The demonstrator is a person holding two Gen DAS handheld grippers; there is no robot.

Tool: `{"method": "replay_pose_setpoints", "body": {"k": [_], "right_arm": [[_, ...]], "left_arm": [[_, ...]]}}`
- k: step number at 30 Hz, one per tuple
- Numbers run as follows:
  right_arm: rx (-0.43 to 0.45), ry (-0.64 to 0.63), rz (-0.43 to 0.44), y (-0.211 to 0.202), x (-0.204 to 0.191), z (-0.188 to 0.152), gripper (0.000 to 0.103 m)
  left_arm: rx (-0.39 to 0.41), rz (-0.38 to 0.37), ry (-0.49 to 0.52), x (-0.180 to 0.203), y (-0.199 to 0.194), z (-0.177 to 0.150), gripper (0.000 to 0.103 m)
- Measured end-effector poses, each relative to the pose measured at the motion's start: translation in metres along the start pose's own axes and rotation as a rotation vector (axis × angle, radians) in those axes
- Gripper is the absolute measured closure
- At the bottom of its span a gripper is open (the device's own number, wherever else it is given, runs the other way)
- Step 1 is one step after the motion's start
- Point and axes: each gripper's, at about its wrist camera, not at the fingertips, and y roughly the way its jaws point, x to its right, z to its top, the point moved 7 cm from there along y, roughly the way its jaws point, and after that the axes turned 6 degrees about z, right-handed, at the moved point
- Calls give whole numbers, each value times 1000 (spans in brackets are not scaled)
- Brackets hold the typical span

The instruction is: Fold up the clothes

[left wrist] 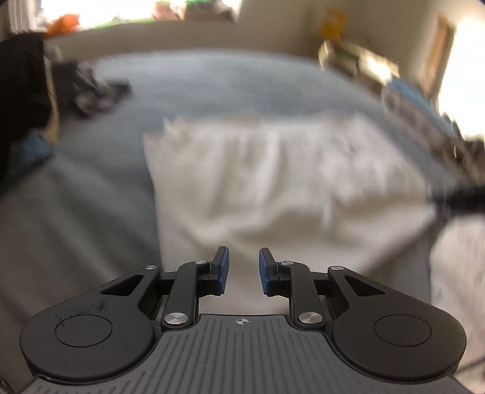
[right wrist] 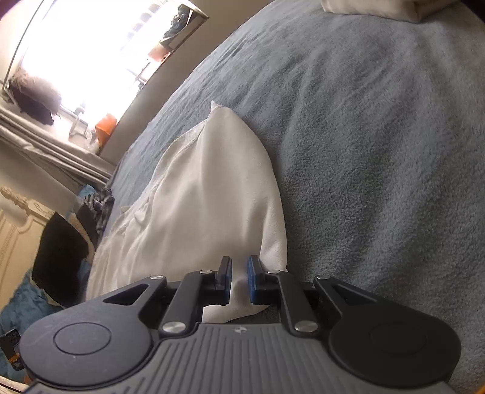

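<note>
Left gripper [left wrist: 243, 269]: jaws apart with a clear gap, nothing between the blue pads; it hangs over the near edge of the white garment, no contact that I can see.
Right gripper [right wrist: 239, 280]: jaws narrow, white fabric runs between the pads and they look pinched on it; the hem corner pokes out underneath, toward the gripper body.
White garment [right wrist: 194, 197]: lies on the bed, partly folded, layers doubled over. In the right wrist view it runs away from the jaws in a long ridge that ends in a pointed corner. In the left wrist view it reads as a wide pale slab [left wrist: 272, 175], badly motion-blurred, so the creases are unclear.
Bed [right wrist: 379, 136]: grey fleecy blanket, carries the garment; bare blanket just beside the garment on the right in the right wrist view.
Dark clothes pile [left wrist: 97, 91]: on the far left of the blanket in the left wrist view, well apart from the white garment.
Window [right wrist: 75, 54]: bright, blown out, behind the far side of the bed.
Pillow [right wrist: 379, 9]: pale, at the top edge of the right wrist view.
</note>
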Motion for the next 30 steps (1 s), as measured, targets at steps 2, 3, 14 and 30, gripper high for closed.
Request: {"method": "replay_pose_setpoints", "body": {"k": [2,3,14,30], "right_arm": [[-6,-4,-8,-2,0,-1,92],[-9,-6,-11,-3,0,-2,92],[-15,-3,-24,-1,0,-1,92],[-5,29,-10,-2,2,-2,92]], "left_arm": [[-58,27,0,-5,11,-20,82],[-74,35,-18,-11,13,-27,81],[-72,78,-76,-45,-27,-35,82],[-129,231,95,-30,-2,-25,81]]}}
